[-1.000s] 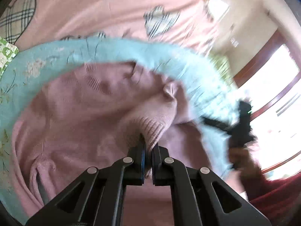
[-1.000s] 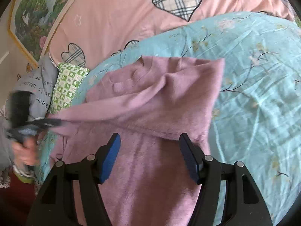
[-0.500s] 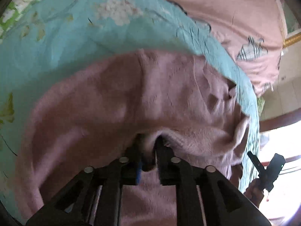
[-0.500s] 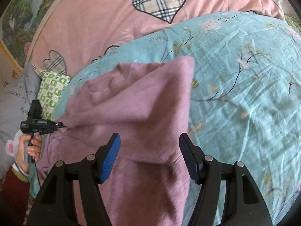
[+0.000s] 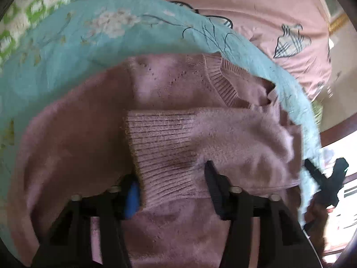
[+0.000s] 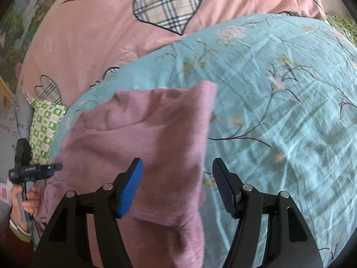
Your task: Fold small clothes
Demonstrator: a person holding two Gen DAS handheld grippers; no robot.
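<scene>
two grippers over one pink sweater, both spread open

one pink knit sweater [image 5: 84, 147] lay on a teal floral sheet [image 5: 55, 51] on the bed, partly folded. left wrist view: a sleeve with ribbed cuff [image 5: 160, 151] was laid across the sweater body, cuff end toward the left, ribbed collar [image 5: 221, 78] above it. left gripper [image 5: 171, 178] stood with fingers well apart, cuff lying between them; cloth touched or overlapped the blue pad of the left finger [image 5: 132, 198], nothing pinched. picture blurred at the edges.

right wrist view: right gripper [image 6: 177, 175] was wide open, holding nothing, over the sweater's right folded edge [image 6: 207, 120]. its left blue pad [image 6: 131, 187] sat above pink knit, its right pad above the sheet just beside the edge. cannot tell if the pads touched the fabric.

pink duvet [image 6: 93, 33] with plaid hearts [image 6: 169, 6] lay behind the sheet. green-and-white checked cloth [image 6: 44, 125] sat at the left beside the sweater. left gripper also showed far left in the right view, person's hand [image 6: 26, 198] round its handle, at the sweater's left edge.
</scene>
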